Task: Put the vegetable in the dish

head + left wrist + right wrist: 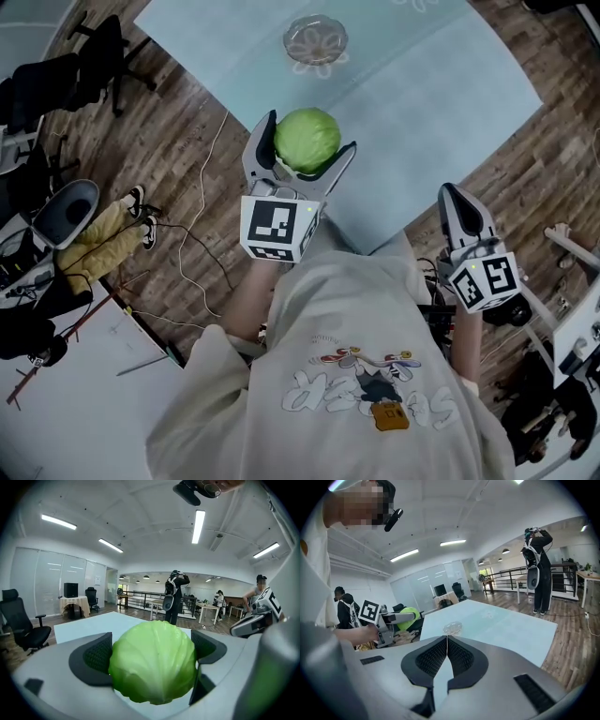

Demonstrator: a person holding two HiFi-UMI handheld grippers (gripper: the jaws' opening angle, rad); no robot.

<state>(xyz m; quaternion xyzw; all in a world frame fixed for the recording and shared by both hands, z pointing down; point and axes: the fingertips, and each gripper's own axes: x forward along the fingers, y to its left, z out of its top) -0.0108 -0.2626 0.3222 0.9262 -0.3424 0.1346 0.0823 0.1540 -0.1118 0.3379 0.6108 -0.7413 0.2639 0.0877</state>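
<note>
**Cabbage gripped in the left gripper, glass dish waiting farther up the tabletop**

The left gripper (310, 133) holds a round green cabbage (307, 139) at its widest girth, its fingers (96, 656) spread wide and pressing on opposite sides, lifted over the near edge of the pale blue tabletop (422, 103). The glass dish (316, 40) sits at 12 o'clock from the cabbage, well apart and empty. The head looks firm and smooth-leaved, so it would likely roll or slip if pinched off-centre, and the hold across the middle seems right. Its weight cannot be told. The dish is shallow and breakable, so a low, gentle release would suit it. At 4 o'clock from the cabbage, the right gripper (452, 190) hangs off the tabletop with its fingers pressed together on nothing.
</note>
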